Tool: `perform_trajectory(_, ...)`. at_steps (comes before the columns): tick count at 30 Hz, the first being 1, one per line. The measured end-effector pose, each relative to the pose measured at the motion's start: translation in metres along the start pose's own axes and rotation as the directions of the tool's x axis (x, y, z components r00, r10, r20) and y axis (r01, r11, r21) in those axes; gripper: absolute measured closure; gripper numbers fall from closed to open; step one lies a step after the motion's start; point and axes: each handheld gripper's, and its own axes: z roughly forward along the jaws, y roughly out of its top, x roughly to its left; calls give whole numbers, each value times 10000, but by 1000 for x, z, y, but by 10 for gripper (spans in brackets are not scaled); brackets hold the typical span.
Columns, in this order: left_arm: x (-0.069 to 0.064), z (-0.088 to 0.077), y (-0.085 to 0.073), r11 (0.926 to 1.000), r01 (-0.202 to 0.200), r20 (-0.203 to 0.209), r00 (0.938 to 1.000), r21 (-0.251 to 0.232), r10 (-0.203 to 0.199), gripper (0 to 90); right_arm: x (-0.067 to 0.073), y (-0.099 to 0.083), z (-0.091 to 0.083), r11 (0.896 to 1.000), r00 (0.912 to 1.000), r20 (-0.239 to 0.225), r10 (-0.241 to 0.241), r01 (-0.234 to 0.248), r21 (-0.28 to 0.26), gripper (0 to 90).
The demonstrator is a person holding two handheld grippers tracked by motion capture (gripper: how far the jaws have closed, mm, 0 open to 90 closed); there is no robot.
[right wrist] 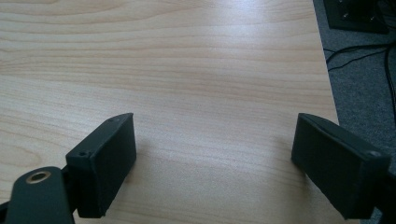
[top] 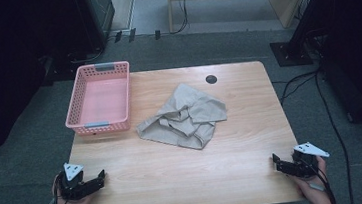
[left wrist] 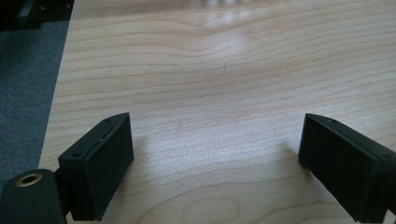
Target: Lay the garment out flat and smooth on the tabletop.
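Wooden table (top: 244, 151) bears pink basket (top: 99, 97) and crumpled beige cloth (top: 183, 117).

The cloth (top: 183, 116) lies mid-table (top: 186, 182), just right of the basket (top: 101, 123) at the far-left corner.

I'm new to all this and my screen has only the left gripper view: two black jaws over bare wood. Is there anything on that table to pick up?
Observer: Yes. A crumpled beige cloth lies near the middle of the table, farther off than the left gripper.
Operator: Anything else on there?
Observer: A pink basket sits at the far left corner, left of the cloth and apart from it. It looks empty.
Operator: And the other hand?
Observer: The right gripper rests at the near right edge of the table, jaws open with nothing between them, just like the left one.
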Motion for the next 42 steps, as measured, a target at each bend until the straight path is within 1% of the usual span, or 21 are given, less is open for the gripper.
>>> perform_trajectory(9,0,0,0,10000,5,0,10000,-2,-5,105,0,0,0,10000,10000,-2,-22,22,16,139)
perform_trajectory(11,0,0,0,10000,6,1,10000,-2,-6,105,1,1,0,9999,9999,30,-108,108,4,153)
perform_trajectory(13,0,0,0,10000,1,-1,10000,0,-1,105,1,1,-1,10000,10000,13,-38,38,-19,154)
perform_trajectory(14,0,0,0,10000,3,2,10000,0,-3,105,1,2,-2,9999,10000,-55,17,-18,-106,154)
perform_trajectory(15,0,0,0,10000,1,0,10000,3,-1,105,3,6,-5,9992,9997,-151,193,-198,-348,154)
perform_trajectory(17,0,0,0,10000,5,0,10000,-2,-5,105,4,7,-6,9990,9998,-137,135,-141,-419,153)
perform_trajectory(18,0,0,0,10000,13,2,10000,0,-13,105,6,10,-7,9985,9999,-91,52,-57,-552,153)
perform_trajectory(19,0,0,0,10000,9,3,10000,1,-9,105,9,13,-9,9973,9998,-180,63,-76,-730,153)
perform_trajectory(20,0,0,0,10000,0,1,10000,1,0,105,10,15,-10,9969,9996,-266,85,-106,-780,153)
perform_trajectory(21,0,0,0,10000,4,2,10000,0,-4,105,16,22,-11,9967,9986,-497,180,-219,-783,153)
perform_trajectory(22,0,0,0,10000,4,3,10000,-1,-4,105,16,22,-11,9967,9986,-497,180,-219,-783,153)
perform_trajectory(24,0,0,0,10000,2,1,10000,-1,-2,105,21,28,-11,9973,9986,-492,209,-243,-694,153)
perform_trajectory(26,0,0,0,10000,2,3,10000,2,-2,105,26,33,-11,9967,9982,-596,117,-165,-798,153)
perform_trajectory(27,0,0,0,10000,3,2,10000,1,-3,105,30,37,-12,9957,9974,-726,37,-104,-918,154)
perform_trajectory(29,0,0,0,10000,0,2,10000,2,0,105,37,43,-11,9954,9964,-844,-86,5,-957,154)
perform_trajectory(30,0,0,0,10000,4,3,10000,-1,-4,105,39,45,-11,9955,9959,-905,-75,-12,-949,154)
perform_trajectory(33,0,0,0,10000,1,2,10000,1,-1,105,48,54,-9,9954,9944,-1059,-56,-46,-961,166)
perform_trajectory(34,0,0,0,10000,2,2,10000,2,-2,105,51,57,-7,9954,9941,-1088,-5,-99,-954,185)
perform_trajectory(42,0,0,0,10000,3,4,10000,0,-3,105,76,74,2,9952,9899,-1405,-189,51,-976,185)
